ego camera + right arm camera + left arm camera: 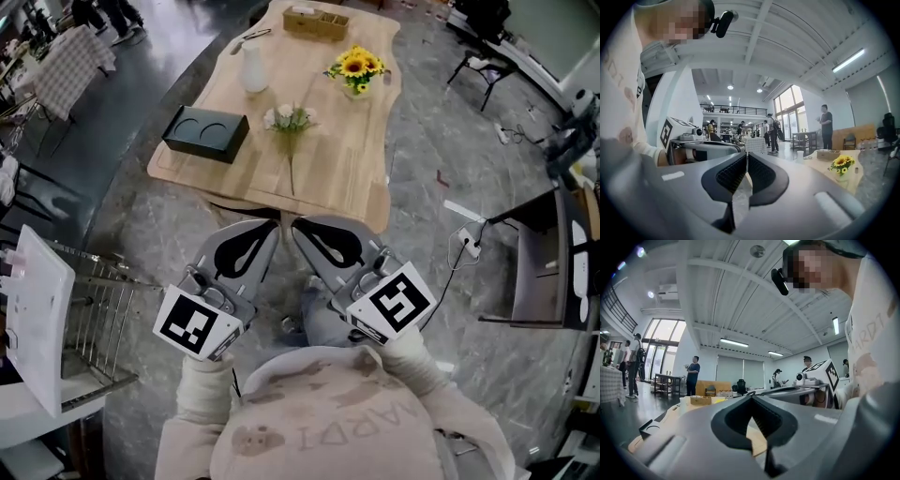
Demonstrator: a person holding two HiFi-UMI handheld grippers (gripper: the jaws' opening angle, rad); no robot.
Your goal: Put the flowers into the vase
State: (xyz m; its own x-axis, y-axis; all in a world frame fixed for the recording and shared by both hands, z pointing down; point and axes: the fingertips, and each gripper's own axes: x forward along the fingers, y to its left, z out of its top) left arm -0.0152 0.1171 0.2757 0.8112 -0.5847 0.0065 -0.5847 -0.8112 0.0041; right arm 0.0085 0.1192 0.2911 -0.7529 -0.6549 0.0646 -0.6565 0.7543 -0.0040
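A bunch of white flowers [290,118] lies on the wooden table [337,169], its long stem pointing toward the near edge. Behind it to the left stands a white vase [255,68], also small in the right gripper view as the white vase [800,155]. My left gripper [268,228] and right gripper [302,228] hover side by side off the table's near edge, over the floor, well short of the flowers. Both are shut with nothing between the jaws, as seen on the left gripper [751,398] and right gripper [746,154].
Sunflowers [356,67] in a small pot stand at the table's far right, also seen as sunflowers [842,162]. A black two-well tray [205,133] sits at the left, a wooden box [315,21] at the far end. A metal rack [94,314] stands left, desks right. People stand in the background.
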